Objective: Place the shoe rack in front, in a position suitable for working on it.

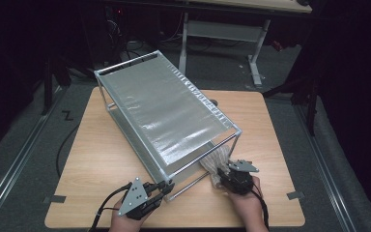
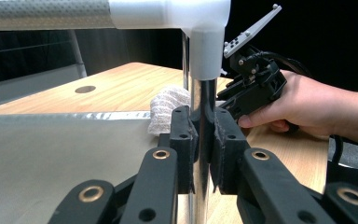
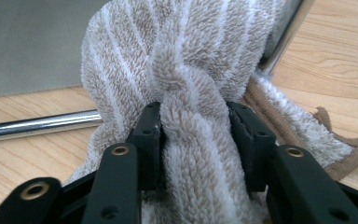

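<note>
The room is dark beyond the evenly lit table. Glare streaks the rack's silver cover. Close-up views are sharp; nearest jaw parts blur slightly.

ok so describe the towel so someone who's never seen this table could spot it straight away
Start at the metal rack on the wooden table and go to its near right corner. The towel is bunched there, pinched in the right tongs. It is the only soft thing, fluffy beige with thin white stripes.

A light wooden table fills mid-frame, bearing a metal-framed rack diagonally and a striped towel lower right.
</note>
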The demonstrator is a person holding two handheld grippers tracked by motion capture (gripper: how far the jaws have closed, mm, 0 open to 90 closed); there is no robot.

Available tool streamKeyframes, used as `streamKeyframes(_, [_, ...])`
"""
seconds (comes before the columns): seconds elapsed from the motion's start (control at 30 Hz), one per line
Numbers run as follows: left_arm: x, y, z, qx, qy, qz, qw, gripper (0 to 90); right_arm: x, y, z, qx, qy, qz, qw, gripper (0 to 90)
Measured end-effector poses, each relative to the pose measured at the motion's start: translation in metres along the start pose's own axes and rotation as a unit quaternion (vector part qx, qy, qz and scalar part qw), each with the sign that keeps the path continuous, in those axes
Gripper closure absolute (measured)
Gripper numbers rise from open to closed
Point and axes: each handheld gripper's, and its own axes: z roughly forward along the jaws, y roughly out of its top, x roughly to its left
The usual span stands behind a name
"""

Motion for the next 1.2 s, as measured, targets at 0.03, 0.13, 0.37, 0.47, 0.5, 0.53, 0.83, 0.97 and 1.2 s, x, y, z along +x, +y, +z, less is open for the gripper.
streamKeyframes(0.03, [0.0, 0.0, 0.0, 0.0, 0.0, 0.0, 1.0, 80.8, 0.0, 0.0, 0.0, 0.001, 0.004, 0.002, 1.0, 54.1])
streamKeyframes(0.13, [0.002, 0.001, 0.004, 0.0, 0.002, 0.002, 1.0, 80.8, 0.0, 0.001, 0.002, 0.004, 0.02, 0.007, 0.9998, 45.8])
streamKeyframes(0.37, [0.01, 0.0, 0.013, -0.007, 0.013, 0.0, 0.9999, 80.7, 0.004, 0.008, 0.011, 0.01, 0.022, -0.001, 0.9997, 43.2])
streamKeyframes(0.47, [0.011, 0.0, 0.013, -0.008, 0.015, -0.003, 0.9998, 80.7, 0.004, 0.009, 0.012, 0.009, 0.032, 0.0, 0.9994, 59.8])
streamKeyframes(0.5, [0.012, 0.0, 0.013, -0.009, 0.016, -0.003, 0.9998, 80.7, 0.005, 0.01, 0.012, 0.01, 0.032, 0.001, 0.9994, 64.4])
streamKeyframes(0.53, [0.011, 0.0, 0.013, -0.009, 0.017, -0.003, 0.9998, 80.6, 0.006, 0.011, 0.011, 0.011, 0.031, -0.003, 0.9995, 67.6])
streamKeyframes(0.83, [0.009, -0.009, 0.004, 0.049, -0.004, 0.037, 0.9981, 60.4, 0.012, 0.008, -0.013, -0.033, 0.042, -0.005, 0.9986, 71.9])
streamKeyframes(0.97, [0.012, -0.017, -0.002, 0.04, 0.008, 0.02, 0.999, 56.6, 0.015, 0.004, -0.029, -0.05, 0.044, -0.007, 0.9978, 71.9])
streamKeyframes(1.2, [0.017, -0.025, -0.001, 0.015, 0.013, 0.001, 0.9998, 55.3, 0.022, 0.0, -0.062, -0.099, 0.019, -0.019, 0.9947, 71.9])
